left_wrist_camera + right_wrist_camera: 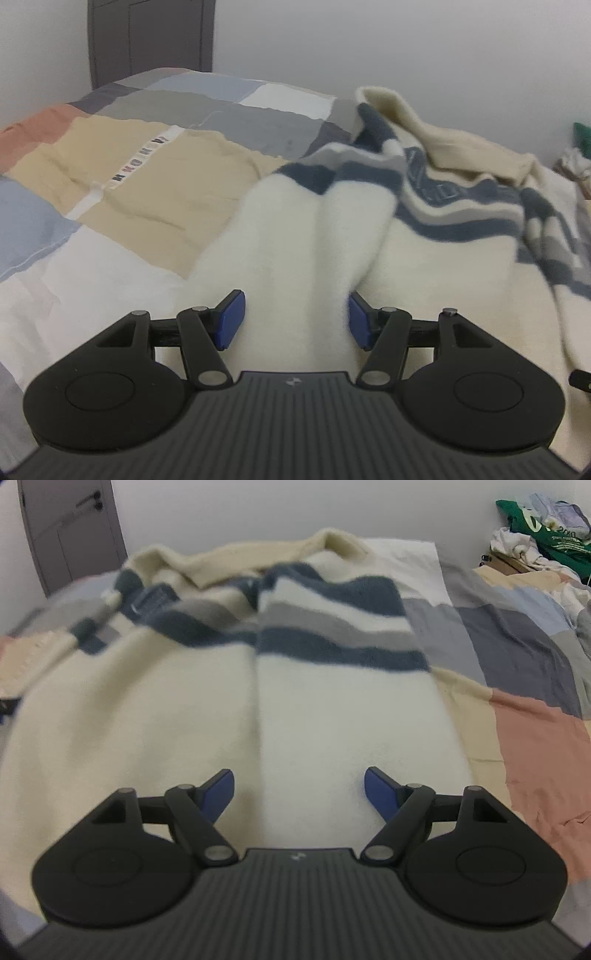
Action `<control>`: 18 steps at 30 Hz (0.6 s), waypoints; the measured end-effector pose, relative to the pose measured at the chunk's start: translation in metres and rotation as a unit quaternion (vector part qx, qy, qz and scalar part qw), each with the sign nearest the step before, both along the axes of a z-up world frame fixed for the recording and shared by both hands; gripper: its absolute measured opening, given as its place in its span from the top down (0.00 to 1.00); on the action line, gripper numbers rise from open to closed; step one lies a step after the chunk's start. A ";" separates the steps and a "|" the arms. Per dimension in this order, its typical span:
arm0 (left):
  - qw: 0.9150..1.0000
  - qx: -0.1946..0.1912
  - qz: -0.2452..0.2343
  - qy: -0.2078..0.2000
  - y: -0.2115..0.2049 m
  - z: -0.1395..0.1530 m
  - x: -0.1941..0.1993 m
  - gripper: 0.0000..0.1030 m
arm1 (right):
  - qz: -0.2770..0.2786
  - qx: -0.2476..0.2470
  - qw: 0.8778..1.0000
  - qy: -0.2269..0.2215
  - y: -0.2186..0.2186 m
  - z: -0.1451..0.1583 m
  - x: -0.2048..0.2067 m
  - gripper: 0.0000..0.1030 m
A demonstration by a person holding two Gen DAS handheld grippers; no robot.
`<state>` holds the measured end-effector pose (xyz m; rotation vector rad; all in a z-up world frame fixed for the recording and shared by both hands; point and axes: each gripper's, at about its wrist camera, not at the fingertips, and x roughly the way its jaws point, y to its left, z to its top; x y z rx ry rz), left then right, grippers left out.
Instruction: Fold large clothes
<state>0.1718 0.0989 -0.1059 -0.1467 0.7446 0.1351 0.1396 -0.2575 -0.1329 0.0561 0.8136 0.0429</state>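
Lying under both spread claws (297, 319) (299, 794): striped cream sweater (184, 701), sleeve betw. left pads (231, 319).

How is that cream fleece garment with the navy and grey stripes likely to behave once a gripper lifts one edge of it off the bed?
The cream fleece garment already lies in soft folds and ridges, so it will probably drape and sag rather than hold shape. Its thick, fuzzy pile suggests decent grip for the pads. Spread wide over the patchwork bedcover, it may drag and bunch when pulled.
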 end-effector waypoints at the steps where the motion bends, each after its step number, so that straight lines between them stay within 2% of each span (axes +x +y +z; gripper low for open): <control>1: 1.000 0.006 0.001 0.002 -0.001 -0.002 0.002 0.39 | -0.007 -0.002 1.000 0.000 -0.001 -0.004 0.002 0.30; 2: 1.000 0.009 0.002 0.003 0.000 -0.002 0.004 0.40 | -0.010 -0.009 1.000 -0.001 -0.002 -0.007 0.003 0.40; 3: 1.000 0.011 0.005 0.004 0.000 -0.003 0.007 0.46 | -0.014 -0.020 1.000 -0.002 -0.002 -0.008 0.005 0.43; 4: 1.000 0.012 0.010 0.005 0.002 -0.004 0.009 0.55 | -0.018 -0.017 1.000 -0.002 -0.004 -0.008 0.006 0.47; 5: 1.000 0.010 0.014 0.005 0.005 -0.004 0.011 0.61 | -0.023 -0.011 1.000 -0.002 -0.007 -0.007 0.007 0.55; 6: 1.000 0.003 0.019 0.004 0.008 -0.004 0.012 0.72 | -0.028 -0.006 1.000 -0.002 -0.009 -0.004 0.007 0.60; 7: 1.000 -0.005 0.025 0.003 0.013 -0.004 0.014 0.83 | -0.030 -0.003 1.000 -0.003 -0.011 -0.001 0.008 0.69; 8: 0.999 -0.014 0.032 0.000 0.017 -0.003 0.014 0.87 | -0.029 -0.001 1.000 -0.005 -0.012 0.002 0.008 0.81; 9: 0.999 -0.021 0.038 -0.005 0.023 -0.001 0.015 0.90 | -0.032 -0.002 0.999 -0.009 -0.015 0.008 0.008 0.88; 13: 0.996 -0.038 0.064 -0.043 0.042 0.019 0.013 0.92 | -0.051 -0.021 0.998 -0.032 -0.034 0.032 0.013 0.88; 18: 0.990 -0.017 0.098 -0.097 0.066 0.048 0.014 0.93 | -0.083 -0.067 0.992 -0.070 -0.075 0.070 0.028 0.89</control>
